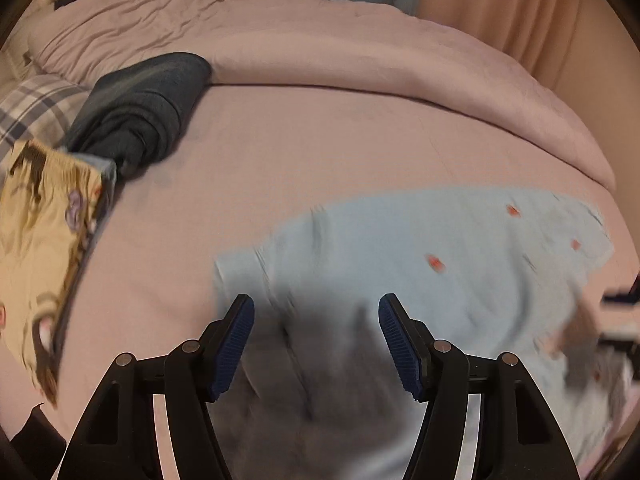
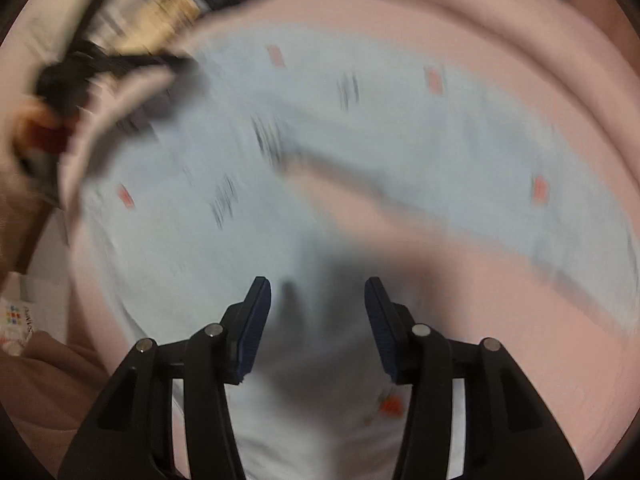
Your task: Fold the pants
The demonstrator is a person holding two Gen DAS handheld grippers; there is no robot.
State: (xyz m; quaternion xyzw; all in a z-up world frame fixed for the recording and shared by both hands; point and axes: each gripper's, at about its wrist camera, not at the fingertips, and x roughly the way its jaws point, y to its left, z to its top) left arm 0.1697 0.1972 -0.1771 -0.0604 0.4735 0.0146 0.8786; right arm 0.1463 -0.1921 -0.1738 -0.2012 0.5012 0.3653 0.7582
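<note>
A pink bed (image 1: 320, 140) is filling both views, with a rolled-back pink duvet (image 1: 360, 48) lying along its far side and a dark folded garment (image 1: 140, 116) sitting beside a plaid pillow (image 1: 36, 112) and a yellow patterned cloth (image 1: 44, 240) at the left. The pants (image 1: 420, 248), pale blue with small red marks, are lying spread on the bed sheet below both grippers, and in the right wrist view the two legs seem to be parting with a strip of pink sheet showing between them, though motion blur is softening every edge. The left gripper (image 1: 316, 340) is hanging over the near part of the pants with its jaws standing fairly wide and nothing pinched between the blue pads (image 1: 236, 344). The right gripper (image 2: 318, 320) is likewise pointing down over the cloth, its jaws moderately apart and gripping nothing. Judging by this, a fold step is being set up or has just been let go. To do it well, both hands are probably needing to pick matching points at one edge of the pants, pinching through the full thickness of cloth, carrying it across at even height so the edges are meeting squarely, and avoiding dragging the layer beneath into wrinkles.
</note>
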